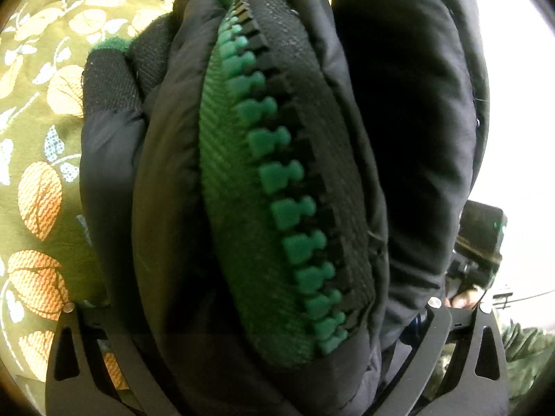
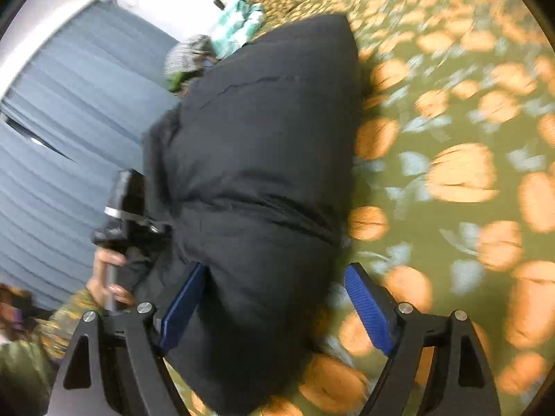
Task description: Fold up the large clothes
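Black padded jacket bulges between the spread right claw.

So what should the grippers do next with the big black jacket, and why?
Probably pull the left gripper back out. The jacket already lies bundled on the leafy cover, the right gripper stands open around its end, and the zipper edge fills the left one's wide-open jaws, so letting go seems next.

I hold the left gripper wide around the jacket; my right gripper stands open beside it.
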Demonstrator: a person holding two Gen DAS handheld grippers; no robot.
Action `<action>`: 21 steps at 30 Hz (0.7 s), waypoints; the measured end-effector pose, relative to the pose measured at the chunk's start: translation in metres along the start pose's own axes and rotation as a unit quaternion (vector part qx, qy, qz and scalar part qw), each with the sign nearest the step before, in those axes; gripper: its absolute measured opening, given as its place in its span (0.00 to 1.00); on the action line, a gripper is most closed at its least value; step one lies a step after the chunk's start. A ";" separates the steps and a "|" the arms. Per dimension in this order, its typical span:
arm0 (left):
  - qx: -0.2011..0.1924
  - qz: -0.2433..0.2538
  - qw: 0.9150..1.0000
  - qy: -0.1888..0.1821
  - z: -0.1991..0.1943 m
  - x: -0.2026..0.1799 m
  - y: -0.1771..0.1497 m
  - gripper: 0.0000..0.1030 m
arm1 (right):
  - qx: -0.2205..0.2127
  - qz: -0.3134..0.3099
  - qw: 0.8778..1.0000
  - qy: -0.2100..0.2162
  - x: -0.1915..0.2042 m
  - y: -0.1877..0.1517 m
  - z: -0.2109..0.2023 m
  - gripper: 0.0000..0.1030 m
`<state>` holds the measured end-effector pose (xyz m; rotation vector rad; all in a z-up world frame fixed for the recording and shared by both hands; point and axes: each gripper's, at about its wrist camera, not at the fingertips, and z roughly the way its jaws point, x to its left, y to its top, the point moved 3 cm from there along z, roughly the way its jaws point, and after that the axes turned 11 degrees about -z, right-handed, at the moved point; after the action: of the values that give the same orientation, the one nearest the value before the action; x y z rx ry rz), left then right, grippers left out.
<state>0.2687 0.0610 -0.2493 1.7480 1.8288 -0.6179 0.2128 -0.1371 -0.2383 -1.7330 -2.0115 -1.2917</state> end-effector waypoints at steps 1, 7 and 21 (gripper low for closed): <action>-0.001 -0.004 1.000 -0.001 -0.001 -0.003 -0.003 1.00 | 0.001 0.007 1.000 0.010 -0.002 0.007 0.010 0.85; -0.030 -0.034 0.999 0.009 -0.012 -0.019 -0.011 0.97 | 0.057 -0.034 0.998 0.005 0.003 0.030 0.050 0.78; -0.175 0.027 0.984 -0.022 -0.079 -0.158 0.052 0.82 | -0.074 -0.235 0.969 -0.014 0.077 0.140 -0.033 0.63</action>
<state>0.3193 -0.0032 -0.0841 1.5293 1.7305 -0.2877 0.3000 -0.1137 -0.1022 -1.3766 -2.5019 -1.5936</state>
